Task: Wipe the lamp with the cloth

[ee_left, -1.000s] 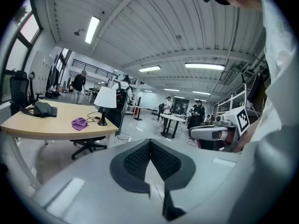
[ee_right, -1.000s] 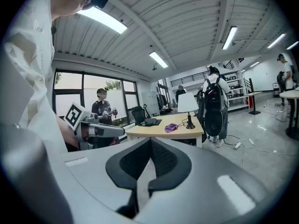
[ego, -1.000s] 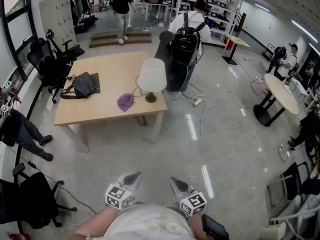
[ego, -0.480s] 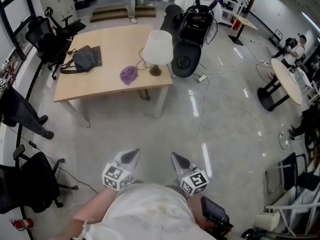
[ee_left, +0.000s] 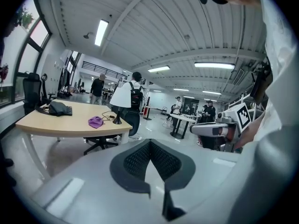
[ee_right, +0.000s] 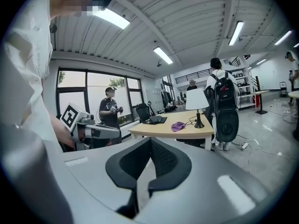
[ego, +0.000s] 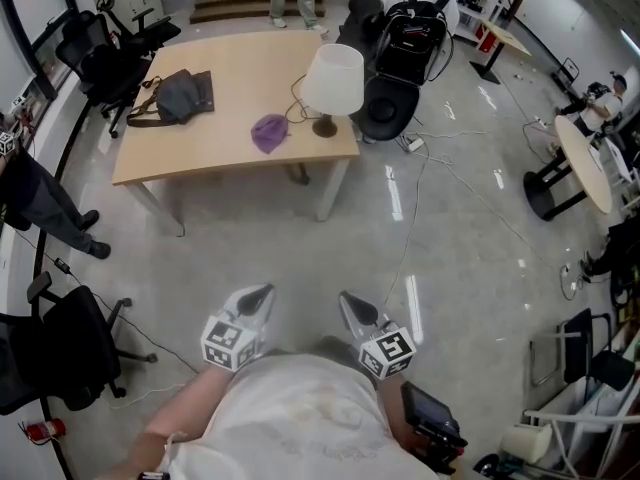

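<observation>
Left claw [ego: 266,291], right claw [ego: 344,297] shut, half-hidden

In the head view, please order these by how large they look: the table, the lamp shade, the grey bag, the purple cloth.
1. table
2. lamp shade and grey bag, about alike
3. purple cloth

The light wooden tabletop [ego: 225,118] carried three items. The lamp [ego: 333,80] stood upright by the near right corner. The purple cloth [ego: 268,133] lay crumpled just left of its base. A dark bag [ego: 183,95] lay toward the far left corner.
</observation>
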The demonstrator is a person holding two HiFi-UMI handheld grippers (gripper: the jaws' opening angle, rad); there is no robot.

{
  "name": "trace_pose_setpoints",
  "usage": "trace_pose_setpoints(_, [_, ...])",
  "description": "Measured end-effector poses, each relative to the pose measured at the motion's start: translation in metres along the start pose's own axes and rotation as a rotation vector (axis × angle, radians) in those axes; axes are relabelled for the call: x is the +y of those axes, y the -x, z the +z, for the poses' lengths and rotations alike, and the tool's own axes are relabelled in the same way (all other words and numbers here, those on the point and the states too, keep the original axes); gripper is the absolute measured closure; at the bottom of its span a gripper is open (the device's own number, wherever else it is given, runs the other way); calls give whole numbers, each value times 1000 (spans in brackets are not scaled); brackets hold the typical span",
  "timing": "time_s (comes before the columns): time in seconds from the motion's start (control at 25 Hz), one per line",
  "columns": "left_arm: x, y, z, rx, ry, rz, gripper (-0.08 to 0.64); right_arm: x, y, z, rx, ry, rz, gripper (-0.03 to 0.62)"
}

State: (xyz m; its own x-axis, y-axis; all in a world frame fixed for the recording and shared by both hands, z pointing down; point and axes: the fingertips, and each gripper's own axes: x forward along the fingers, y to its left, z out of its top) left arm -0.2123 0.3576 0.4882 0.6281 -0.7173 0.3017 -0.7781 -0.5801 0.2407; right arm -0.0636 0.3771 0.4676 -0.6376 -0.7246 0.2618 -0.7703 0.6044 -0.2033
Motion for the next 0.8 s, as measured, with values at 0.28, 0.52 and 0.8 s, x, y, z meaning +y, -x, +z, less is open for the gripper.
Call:
trace_pose_setpoints(0.28, [22,-13,-2,22,26,43,558,-14,-36,2,22,-20,43,580])
trace_pose_setpoints(0.52, [45,-39,7,45,16,68,558,-38,-82,6,28,-38,90,580])
trace_pose_setpoints(0.8, [76,-84,47,37,-15,107,558,-79,-133,37,-5,-35,142,580])
